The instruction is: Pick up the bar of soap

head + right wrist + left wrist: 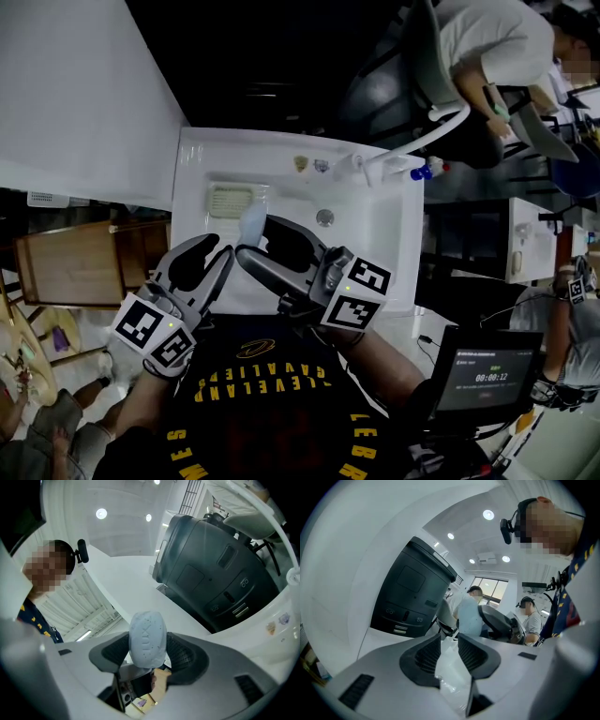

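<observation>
The pale blue oval bar of soap (pixel 147 638) stands upright between the ribbed pads of my right gripper (pixel 148 654), which is shut on it. In the head view the soap (pixel 251 221) is held over the white sink (pixel 389 234) by the right gripper (pixel 257 240). My left gripper (pixel 220 247) is just to its left, over the sink's front edge. It is shut on a crumpled clear plastic wrapper (pixel 452 667) pinched between its jaws (pixel 449 645). The left gripper view also catches the soap (pixel 468 616) ahead of it.
A ribbed soap dish (pixel 230 199) sits at the sink's back left, the drain (pixel 324 217) mid-basin, and a white faucet (pixel 412 145) at the back right. A wooden cabinet (pixel 84 262) stands left, a screen (pixel 487 380) right. A person (pixel 487 37) is at the top right.
</observation>
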Tool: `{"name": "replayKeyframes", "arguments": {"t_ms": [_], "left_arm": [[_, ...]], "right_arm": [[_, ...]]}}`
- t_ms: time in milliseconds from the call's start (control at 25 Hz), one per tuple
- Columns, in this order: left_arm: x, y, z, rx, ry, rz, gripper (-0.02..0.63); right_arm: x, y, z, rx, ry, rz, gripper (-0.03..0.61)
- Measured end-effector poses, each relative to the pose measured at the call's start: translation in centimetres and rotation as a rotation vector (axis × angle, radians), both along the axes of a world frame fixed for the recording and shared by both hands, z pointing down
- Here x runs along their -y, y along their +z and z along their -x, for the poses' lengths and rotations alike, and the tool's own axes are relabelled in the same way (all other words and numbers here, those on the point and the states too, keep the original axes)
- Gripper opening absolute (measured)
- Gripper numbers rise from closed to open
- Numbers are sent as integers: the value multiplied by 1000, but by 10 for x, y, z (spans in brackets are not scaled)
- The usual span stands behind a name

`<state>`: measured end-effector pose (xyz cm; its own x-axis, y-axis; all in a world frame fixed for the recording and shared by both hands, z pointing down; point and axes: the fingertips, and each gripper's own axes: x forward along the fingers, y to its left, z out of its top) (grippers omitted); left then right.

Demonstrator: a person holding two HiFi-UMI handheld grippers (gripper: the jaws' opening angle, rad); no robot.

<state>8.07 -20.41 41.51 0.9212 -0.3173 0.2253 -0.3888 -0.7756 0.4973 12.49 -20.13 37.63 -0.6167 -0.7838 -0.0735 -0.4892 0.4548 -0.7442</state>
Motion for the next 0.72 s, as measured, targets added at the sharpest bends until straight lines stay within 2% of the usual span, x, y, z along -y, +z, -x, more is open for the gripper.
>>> {"name": "replayKeyframes", "arguments": {"t_ms": [720], "left_arm": [[1, 4, 4, 2, -12, 10, 124]], "right_arm": [[1, 4, -1, 12, 2, 14, 264]]}}
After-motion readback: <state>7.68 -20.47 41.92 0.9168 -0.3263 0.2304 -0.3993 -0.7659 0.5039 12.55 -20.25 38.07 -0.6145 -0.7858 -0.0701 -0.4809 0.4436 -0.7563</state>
